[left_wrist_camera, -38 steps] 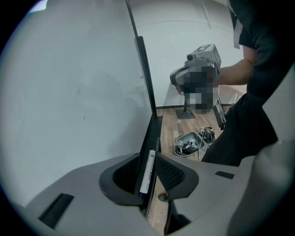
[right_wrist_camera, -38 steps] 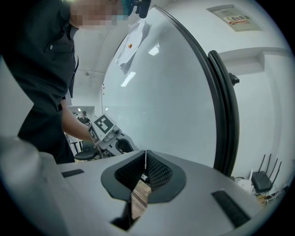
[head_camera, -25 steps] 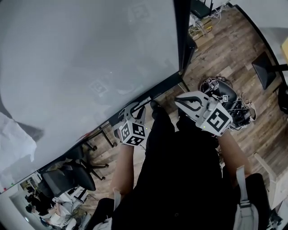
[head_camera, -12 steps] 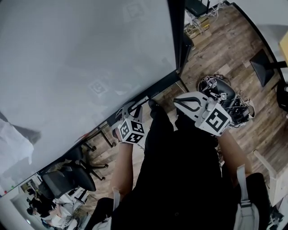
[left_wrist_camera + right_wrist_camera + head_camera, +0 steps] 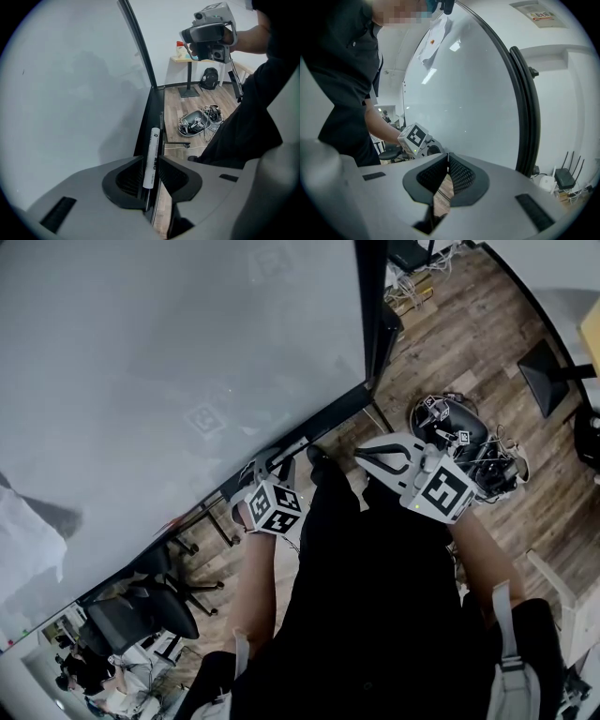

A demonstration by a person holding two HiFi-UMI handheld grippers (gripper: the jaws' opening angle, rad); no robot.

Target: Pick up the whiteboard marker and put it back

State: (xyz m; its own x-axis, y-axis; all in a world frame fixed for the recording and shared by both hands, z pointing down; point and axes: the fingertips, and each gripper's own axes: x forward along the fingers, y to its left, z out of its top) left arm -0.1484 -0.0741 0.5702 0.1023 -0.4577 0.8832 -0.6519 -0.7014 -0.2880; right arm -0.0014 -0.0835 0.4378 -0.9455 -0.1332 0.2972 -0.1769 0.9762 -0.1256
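Observation:
A white whiteboard marker (image 5: 151,157) lies lengthwise along the black tray (image 5: 157,101) under the whiteboard (image 5: 169,352). My left gripper (image 5: 151,163) is shut on the marker's near half, with one jaw on each side of its barrel. In the head view the left gripper (image 5: 272,465) sits at the tray's edge (image 5: 323,427), and the marker itself is hard to make out there. My right gripper (image 5: 364,450) is held in the air to the right, off the board. Its jaws (image 5: 446,158) meet, with nothing between them.
A dark helmet-like device with tangled cables (image 5: 450,423) lies on the wood floor at the right. Office chairs (image 5: 141,615) stand beyond the board's left end. A small table (image 5: 187,58) and a backpack (image 5: 210,77) are farther off. The person's dark clothing fills the lower middle.
Both grippers have shifted slightly up in the head view, the left one staying at the tray. Neither gripper's state has visibly changed.

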